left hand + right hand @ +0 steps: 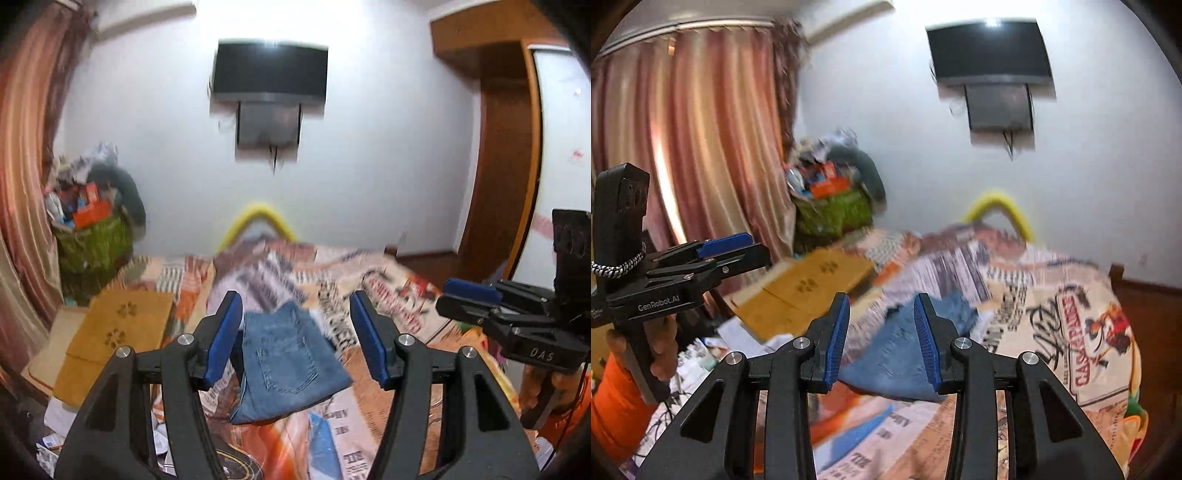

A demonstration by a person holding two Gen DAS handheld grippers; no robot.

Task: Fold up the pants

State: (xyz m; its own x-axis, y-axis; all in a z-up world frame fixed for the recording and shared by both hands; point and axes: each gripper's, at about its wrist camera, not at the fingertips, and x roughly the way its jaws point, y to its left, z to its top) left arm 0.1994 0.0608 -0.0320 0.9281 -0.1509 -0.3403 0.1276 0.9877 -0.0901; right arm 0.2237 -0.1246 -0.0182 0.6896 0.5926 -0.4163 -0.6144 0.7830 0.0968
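Folded jeans flat on bedspread, long axis running away; both tongs spread, empty.

Folded jeans on bed

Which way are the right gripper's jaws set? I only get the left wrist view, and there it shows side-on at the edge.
Observer: In the right wrist view the right gripper has its jaws apart and empty, with the folded jeans lying on the bed beyond them.
Operator: How does my left gripper look from outside?
Observer: The left gripper points toward the bed from the left of that view, and its body reads GenRobot.AI.
Operator: Who holds it?
Observer: A bare hand grips its handle, and an orange sleeve runs below the hand.
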